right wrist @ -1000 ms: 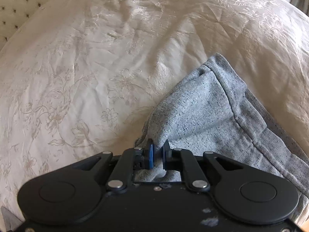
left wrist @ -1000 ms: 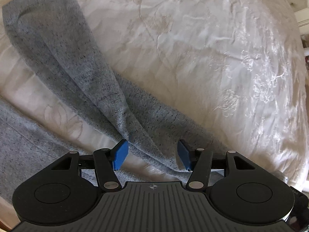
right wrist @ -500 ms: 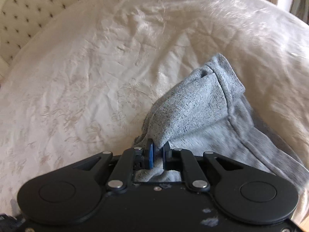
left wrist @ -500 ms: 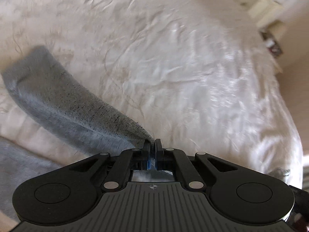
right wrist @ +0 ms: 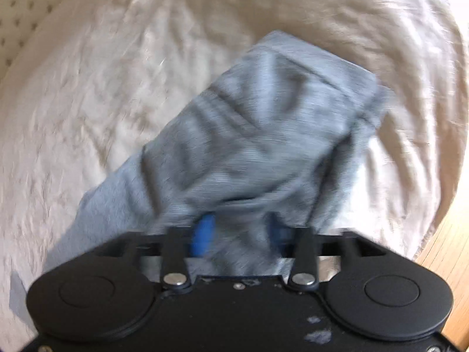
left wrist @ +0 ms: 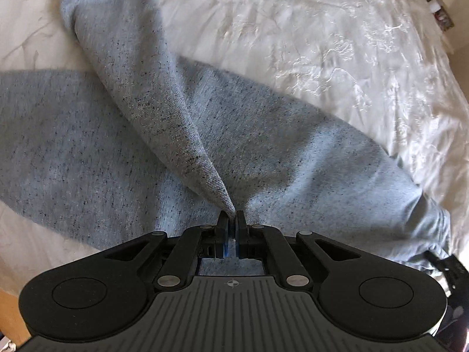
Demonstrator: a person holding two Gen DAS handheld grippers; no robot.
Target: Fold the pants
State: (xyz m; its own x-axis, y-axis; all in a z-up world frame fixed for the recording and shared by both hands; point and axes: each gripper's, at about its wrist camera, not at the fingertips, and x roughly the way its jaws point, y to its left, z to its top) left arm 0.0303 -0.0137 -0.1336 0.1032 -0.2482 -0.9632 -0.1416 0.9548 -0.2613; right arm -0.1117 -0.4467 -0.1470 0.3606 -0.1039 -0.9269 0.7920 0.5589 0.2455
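The grey speckled pants (left wrist: 263, 135) lie on a cream embroidered bedspread (left wrist: 337, 44). My left gripper (left wrist: 231, 220) is shut on a pinched fold of one pant leg, which rises as a ridge toward the upper left over the other leg. In the right wrist view the pants (right wrist: 263, 111) are blurred by motion, bunched with the waistband end at the upper right. My right gripper (right wrist: 239, 231) has its blue pads spread apart, with grey cloth draped between them.
The bedspread (right wrist: 102, 88) fills most of both views. A tufted headboard (right wrist: 17, 23) is at the upper left of the right wrist view. Wooden floor (right wrist: 445, 249) shows past the bed's edge at the right. A small table with items (left wrist: 439, 14) stands at the upper right.
My left gripper closed on the pant leg and carried it over the other leg. My right gripper, shut on the waistband before, has opened and is moving fast.
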